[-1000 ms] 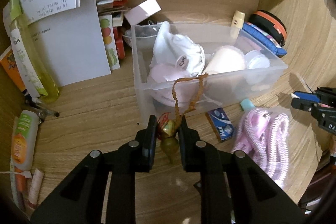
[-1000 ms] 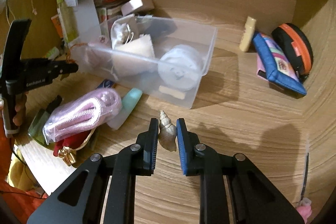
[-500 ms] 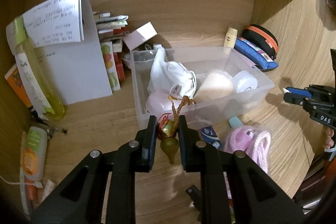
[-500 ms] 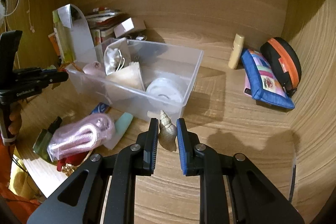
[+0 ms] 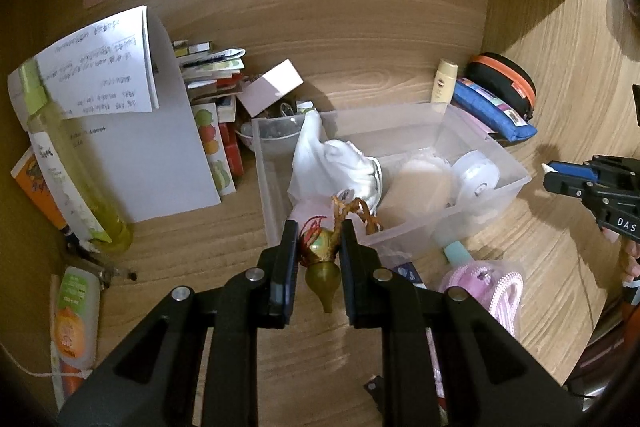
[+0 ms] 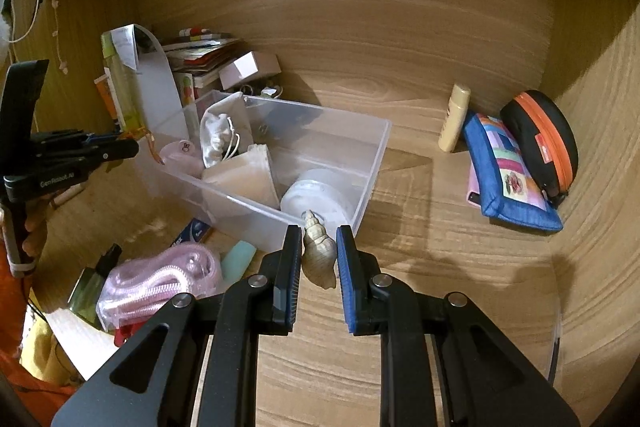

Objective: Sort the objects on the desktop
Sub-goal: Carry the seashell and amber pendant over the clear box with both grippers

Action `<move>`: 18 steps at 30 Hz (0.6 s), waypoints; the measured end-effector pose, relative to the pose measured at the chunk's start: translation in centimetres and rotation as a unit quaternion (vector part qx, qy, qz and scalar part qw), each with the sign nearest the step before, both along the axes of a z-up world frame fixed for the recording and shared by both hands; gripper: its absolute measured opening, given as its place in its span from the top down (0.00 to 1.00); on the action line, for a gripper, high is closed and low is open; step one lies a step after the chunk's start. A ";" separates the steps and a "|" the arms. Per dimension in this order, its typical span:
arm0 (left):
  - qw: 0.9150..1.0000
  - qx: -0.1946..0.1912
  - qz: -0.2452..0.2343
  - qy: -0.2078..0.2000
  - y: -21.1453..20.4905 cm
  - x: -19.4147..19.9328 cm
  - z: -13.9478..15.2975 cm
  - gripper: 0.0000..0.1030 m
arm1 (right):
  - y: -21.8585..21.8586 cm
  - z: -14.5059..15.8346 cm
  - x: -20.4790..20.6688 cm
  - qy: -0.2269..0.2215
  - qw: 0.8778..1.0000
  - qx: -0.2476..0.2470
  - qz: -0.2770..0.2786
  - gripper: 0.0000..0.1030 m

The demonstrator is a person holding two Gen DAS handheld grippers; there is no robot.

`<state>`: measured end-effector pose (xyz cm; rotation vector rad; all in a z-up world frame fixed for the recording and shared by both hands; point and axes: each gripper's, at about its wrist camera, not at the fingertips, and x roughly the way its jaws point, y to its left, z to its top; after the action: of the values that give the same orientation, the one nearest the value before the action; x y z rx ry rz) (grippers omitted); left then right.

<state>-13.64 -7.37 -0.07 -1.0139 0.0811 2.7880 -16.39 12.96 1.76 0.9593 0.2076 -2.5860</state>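
Left gripper (image 5: 318, 259) pinches a gourd charm (image 5: 321, 267); right gripper (image 6: 319, 255) pinches a shell (image 6: 319, 253). The bin (image 6: 374, 163) sits just ahead and below both. Best carry each clear over the near wall, keep the charm's cord (image 5: 354, 213) from snagging, then let go low inside.

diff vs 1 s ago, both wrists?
Both grippers rose with their loads. The left gripper stays shut on the gourd charm, whose cord no longer hangs over the clear bin wall. The right gripper stays shut on the seashell, now lifted off the desk. Nothing was released; the bin's contents and the desk clutter look unmoved.
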 end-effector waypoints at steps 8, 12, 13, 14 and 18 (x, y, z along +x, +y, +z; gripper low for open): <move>1.000 0.014 0.004 -0.013 -0.2 -1.6 -0.8 0.82 | -0.8 -0.2 -1.2 -0.001 1.000 -0.005 0.005 0.85; 1.000 0.014 0.001 -0.013 0.0 -1.9 -1.1 0.82 | -1.1 -0.5 -2.2 -0.009 1.000 -0.011 0.004 0.85; 1.000 0.014 -0.001 -0.013 0.0 -2.0 -1.2 0.82 | -1.2 -0.5 -2.4 -0.010 1.000 -0.012 0.004 0.85; 1.000 0.016 -0.002 -0.015 0.0 -2.0 -1.3 0.82 | -1.3 -0.5 -2.6 -0.010 1.000 -0.014 0.005 0.85; 1.000 0.024 -0.002 -0.018 -0.2 -2.4 -1.5 0.82 | -2.0 -0.5 -3.4 -0.010 1.000 -0.021 0.010 0.85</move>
<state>-16.06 -7.59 -1.62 -1.0515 0.0106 2.7516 -19.78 10.97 1.22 0.9633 0.1556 -2.5499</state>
